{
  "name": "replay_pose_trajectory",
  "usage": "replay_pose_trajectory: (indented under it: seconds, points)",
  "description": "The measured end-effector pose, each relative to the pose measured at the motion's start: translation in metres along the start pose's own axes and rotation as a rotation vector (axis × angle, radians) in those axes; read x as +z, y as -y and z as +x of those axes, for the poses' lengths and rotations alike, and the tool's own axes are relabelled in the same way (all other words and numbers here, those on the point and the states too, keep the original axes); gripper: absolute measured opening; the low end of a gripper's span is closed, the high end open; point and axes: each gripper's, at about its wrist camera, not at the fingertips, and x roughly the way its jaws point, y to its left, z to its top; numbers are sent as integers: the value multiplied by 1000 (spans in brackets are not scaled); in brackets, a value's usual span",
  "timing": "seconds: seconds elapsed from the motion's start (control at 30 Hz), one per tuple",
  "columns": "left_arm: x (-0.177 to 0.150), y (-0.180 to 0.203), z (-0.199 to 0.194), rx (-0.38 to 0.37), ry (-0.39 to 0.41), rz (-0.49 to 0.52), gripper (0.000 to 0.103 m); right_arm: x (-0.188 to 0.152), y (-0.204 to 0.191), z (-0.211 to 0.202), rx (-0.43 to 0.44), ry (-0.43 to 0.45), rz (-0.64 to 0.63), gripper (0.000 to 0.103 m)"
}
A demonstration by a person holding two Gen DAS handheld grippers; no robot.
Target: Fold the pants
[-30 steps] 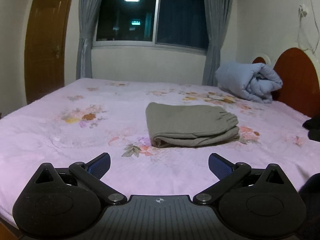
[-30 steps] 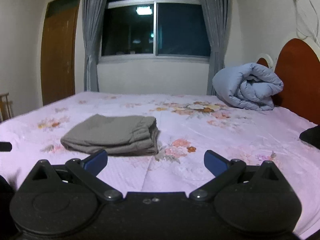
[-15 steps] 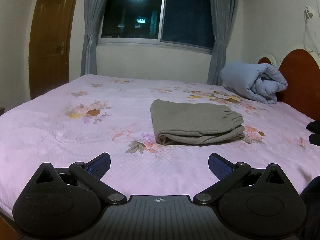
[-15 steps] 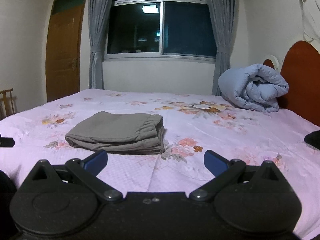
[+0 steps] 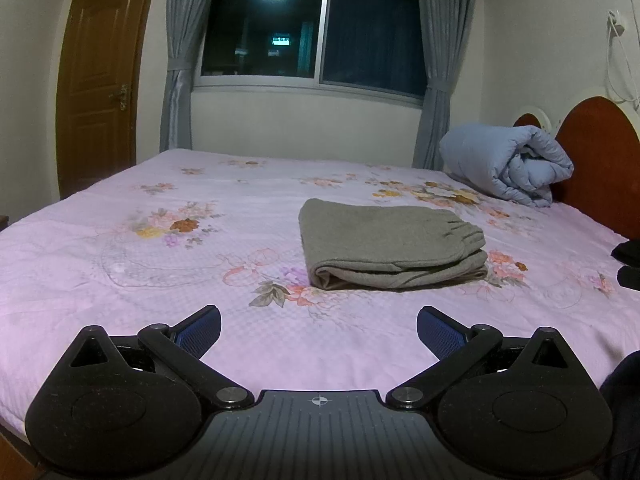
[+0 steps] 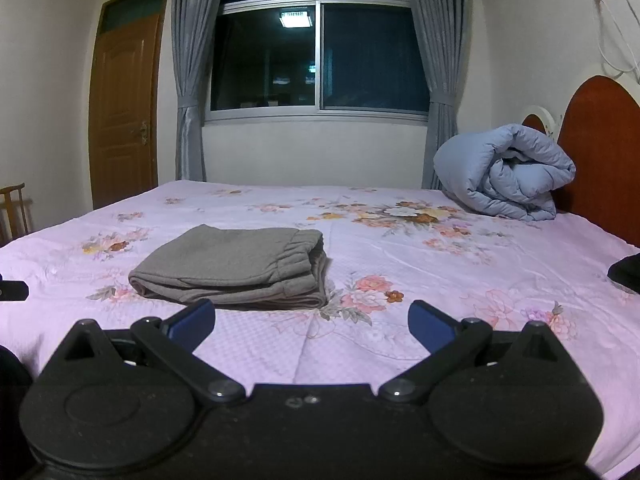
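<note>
Grey pants (image 5: 388, 242) lie folded in a neat stack on the pink floral bed (image 5: 160, 280), waistband to the right. They also show in the right wrist view (image 6: 236, 270), left of centre. My left gripper (image 5: 319, 334) is open and empty, low over the bed's near edge, well short of the pants. My right gripper (image 6: 311, 326) is open and empty, just in front of the stack and to its right.
A rolled blue duvet (image 5: 508, 166) lies at the back right against the red headboard (image 5: 600, 160). A dark garment (image 5: 628, 262) lies at the bed's right edge. A window with grey curtains and a wooden door (image 5: 100, 92) stand behind.
Both grippers have tilted up and drawn back a little, so the pants sit lower in each view. The jaws stay open and the pants have not moved.
</note>
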Motion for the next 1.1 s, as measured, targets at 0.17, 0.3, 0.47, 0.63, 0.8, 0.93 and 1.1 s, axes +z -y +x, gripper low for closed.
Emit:
replay_pose_trajectory:
  seconds: [0.17,0.3,0.47,0.63,0.8,0.93,1.1]
  points:
    - [0,-1,0,-2,0,0,103,0,0,0,0,1,0,97]
    - [0,0,0,-3,1,3,103,0,0,1,1,-3,1,97]
    - [1,1,0,-5,1,3,103,0,0,1,1,-3,1,97]
    - [1,3,1,-5,2,6,103,0,0,0,1,-6,1,97]
    - [1,3,1,-6,2,8,103,0,0,0,0,-6,3,97]
    - [1,3,1,-6,3,8,103,0,0,0,1,-5,2,97]
    - [1,3,1,-9,1,8,103,0,0,0,1,-7,3,97]
